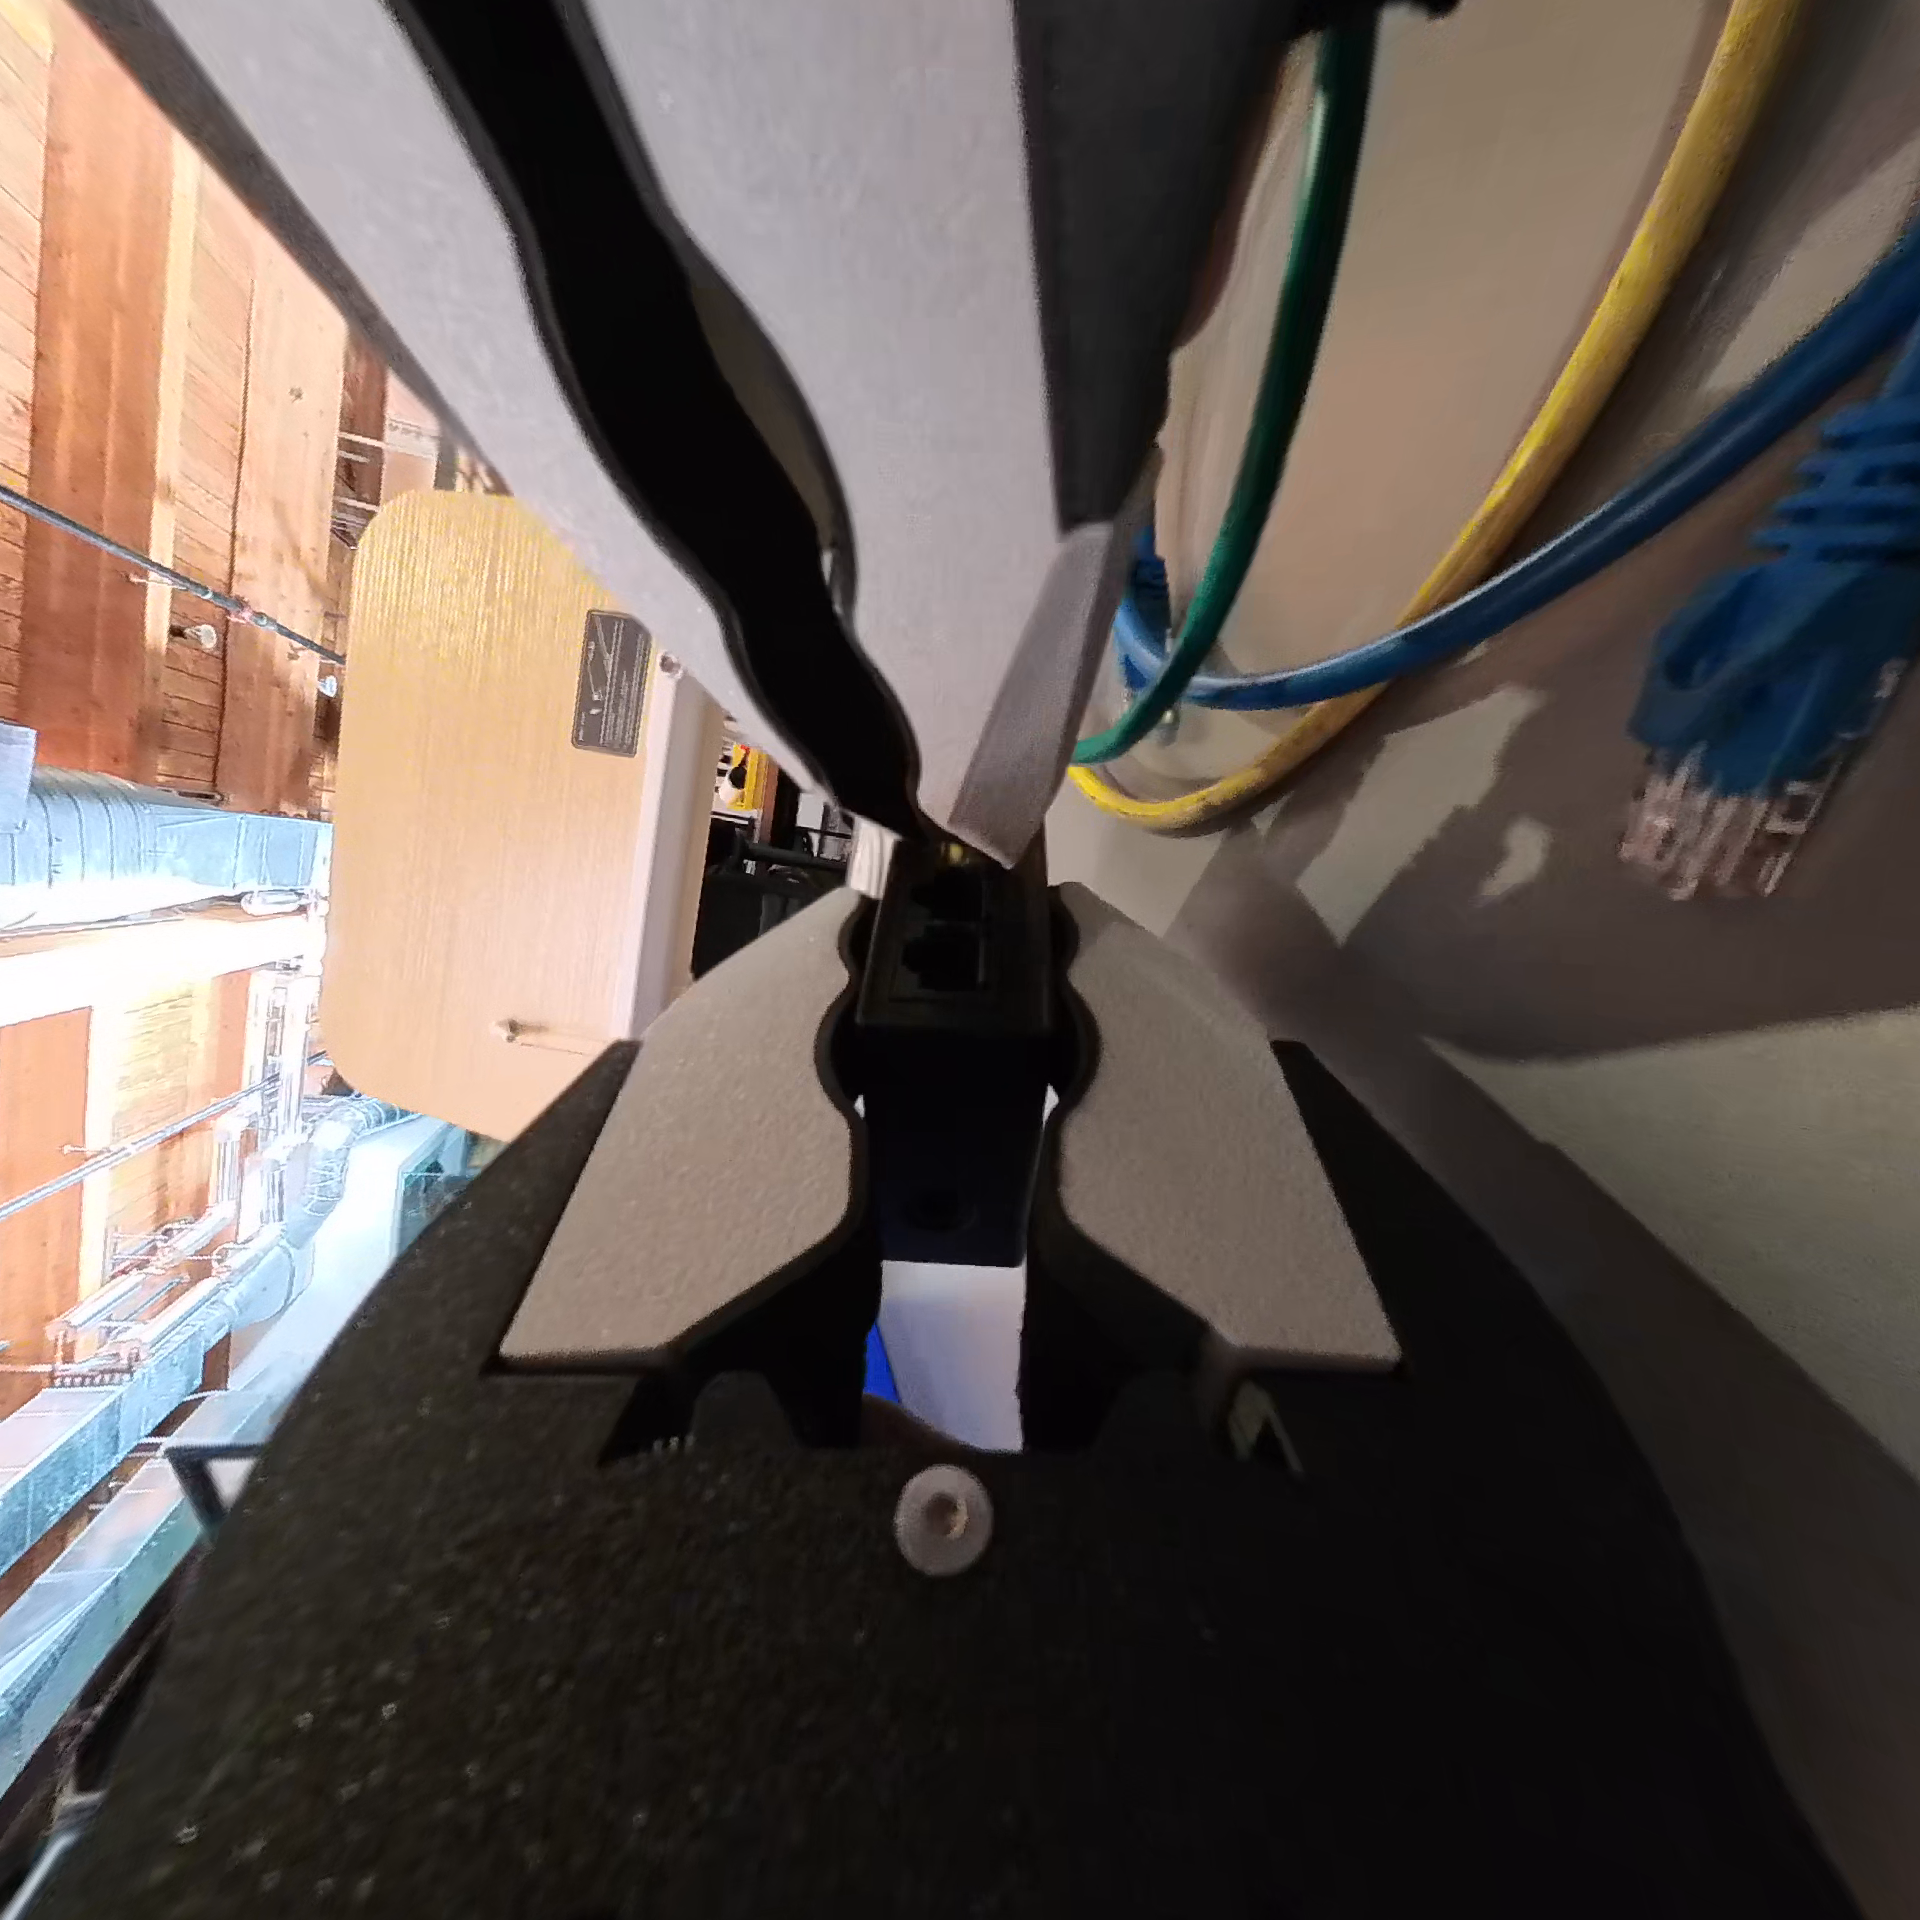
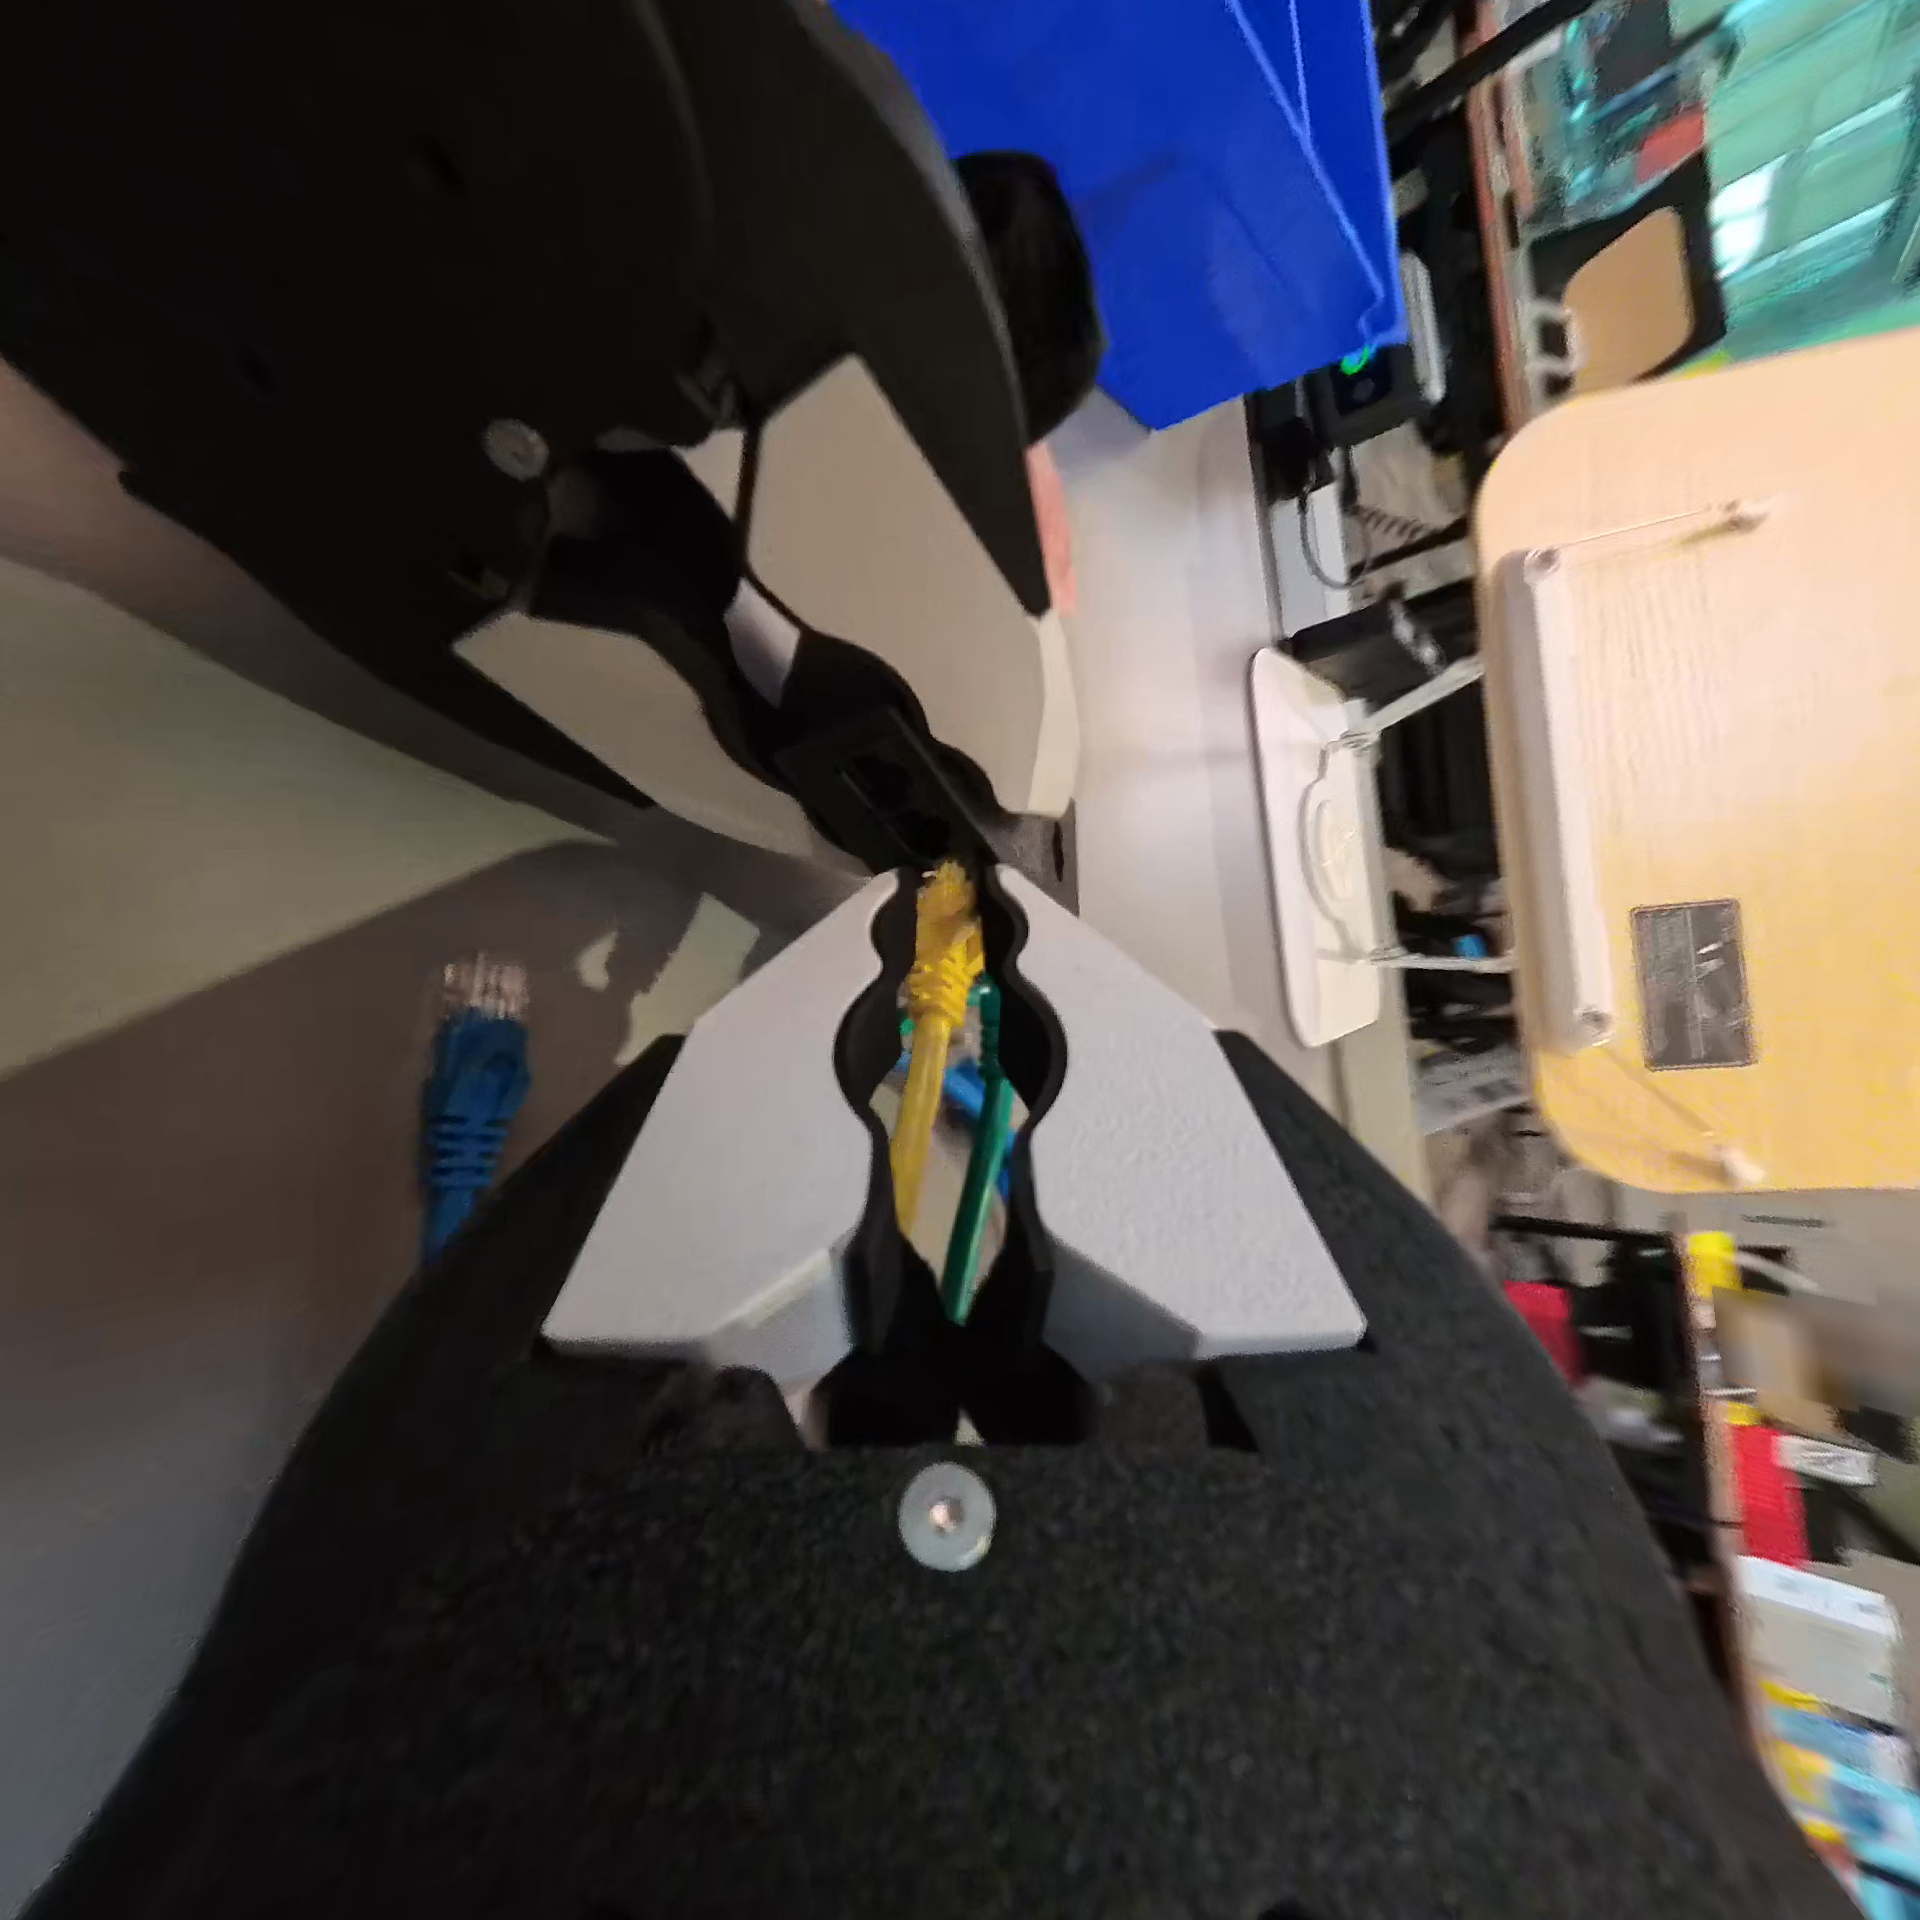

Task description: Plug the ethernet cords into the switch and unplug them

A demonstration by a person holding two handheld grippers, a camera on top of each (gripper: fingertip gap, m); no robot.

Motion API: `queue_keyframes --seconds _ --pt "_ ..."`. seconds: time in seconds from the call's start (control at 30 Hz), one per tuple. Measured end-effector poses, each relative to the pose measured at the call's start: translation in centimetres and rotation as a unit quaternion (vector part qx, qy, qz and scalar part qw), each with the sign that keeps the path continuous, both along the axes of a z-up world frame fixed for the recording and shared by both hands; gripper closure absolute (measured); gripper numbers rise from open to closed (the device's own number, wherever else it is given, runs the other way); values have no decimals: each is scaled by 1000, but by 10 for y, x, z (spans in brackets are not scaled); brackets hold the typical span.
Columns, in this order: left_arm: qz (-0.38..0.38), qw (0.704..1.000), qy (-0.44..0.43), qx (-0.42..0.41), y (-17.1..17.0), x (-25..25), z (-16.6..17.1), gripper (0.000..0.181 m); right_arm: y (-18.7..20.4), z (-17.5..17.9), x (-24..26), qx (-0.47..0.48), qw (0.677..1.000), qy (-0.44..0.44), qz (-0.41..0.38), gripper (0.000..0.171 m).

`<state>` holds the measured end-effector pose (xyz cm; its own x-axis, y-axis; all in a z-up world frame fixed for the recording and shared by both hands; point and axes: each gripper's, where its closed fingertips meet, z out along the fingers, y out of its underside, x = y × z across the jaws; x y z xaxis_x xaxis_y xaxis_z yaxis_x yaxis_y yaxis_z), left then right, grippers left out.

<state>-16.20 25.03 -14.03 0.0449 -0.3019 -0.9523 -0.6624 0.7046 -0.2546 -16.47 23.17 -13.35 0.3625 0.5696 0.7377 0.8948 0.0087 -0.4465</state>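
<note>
My left gripper [image 1: 956, 914] is shut on a small black switch [image 1: 951, 977], its ports facing forward. My right gripper [image 2: 943, 888] is shut on the yellow ethernet cord's plug [image 2: 943, 935]. The plug's tip meets the switch [image 2: 883, 795] at a port; I cannot tell if it is seated. A green cord [image 2: 982, 1174] also runs between the right fingers. The right gripper [image 1: 935, 821] comes in from above in the left wrist view. The left gripper [image 2: 925, 810] shows at upper left in the right wrist view. A blue cord's plug [image 2: 473, 1060] lies loose on the table, also seen in the left wrist view [image 1: 1756, 675].
Yellow [image 1: 1590, 343], green [image 1: 1278, 343] and blue [image 1: 1558, 582] cords loop over the grey table [image 1: 1558, 1091]. A tan wooden chair [image 2: 1714, 779] stands beyond the table edge. A blue sheet [image 2: 1143, 187] and cluttered shelves [image 2: 1787, 1507] lie farther off. Left and right tips are no more than a few centimetres apart.
</note>
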Motion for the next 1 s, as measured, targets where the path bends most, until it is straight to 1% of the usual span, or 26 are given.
queue_keyframes --seconds 0.07,0.17,0.23,0.3,0.37,0.43,0.47,0.53,0.6,0.63,0.7,0.73,0.77,0.8,0.83,0.87,0.93,1.0 --pt "-5 1000 3 5 -1 2 -1 152 -2 -1 1 -31 999 32 -16 158" --pt "-1 1000 7 17 0 1 -2 152 -5 5 6 -52 995 71 -44 155" --pt "2 1000 6 22 2 -1 -1 152 -7 2 10 -94 986 120 -69 153" --pt "3 1000 1 31 2 -2 2 152 -10 -4 10 -135 974 161 -85 147" --pt "0 999 -6 38 0 -1 6 152 -7 -6 10 -146 966 191 -97 149" --pt "0 999 -2 51 0 -1 6 153 -5 -5 7 -152 957 226 -100 156" --pt "1 999 3 52 0 -1 5 152 -5 -7 7 -158 954 232 -102 156" --pt "1 999 6 45 2 -2 1 152 -4 -11 7 -173 948 241 -111 157" --pt "18 1000 -9 23 7 -3 3 152 -4 -6 6 -169 942 267 -115 158" --pt "25 1000 -12 9 9 -3 1 152 -4 -5 7 -175 937 274 -123 158" --pt "35 999 -10 20 12 -1 1 152 -5 -5 10 -171 938 269 -133 158" --pt "65 998 -1 23 20 -6 -2 152 -8 -5 14 -171 941 258 -137 160" --pt "95 995 7 3 37 -14 -8 152 -18 -5 12 -188 941 256 -120 160" --pt "119 993 3 -22 54 -25 -10 151 -26 0 14 -194 935 273 -114 160" --pt "129 991 -13 -19 64 -32 -3 152 -33 2 23 -191 934 276 -124 160" --pt "128 991 -26 -5 64 -34 4 152 -40 0 33 -187 939 258 -133 160" --pt "112 993 -28 -18 52 -25 1 152 -59 -6 32 -204 943 241 -104 159" --pt "103 994 -37 -16 48 -16 8 152 -68 -14 35 -216 941 230 -119 159"
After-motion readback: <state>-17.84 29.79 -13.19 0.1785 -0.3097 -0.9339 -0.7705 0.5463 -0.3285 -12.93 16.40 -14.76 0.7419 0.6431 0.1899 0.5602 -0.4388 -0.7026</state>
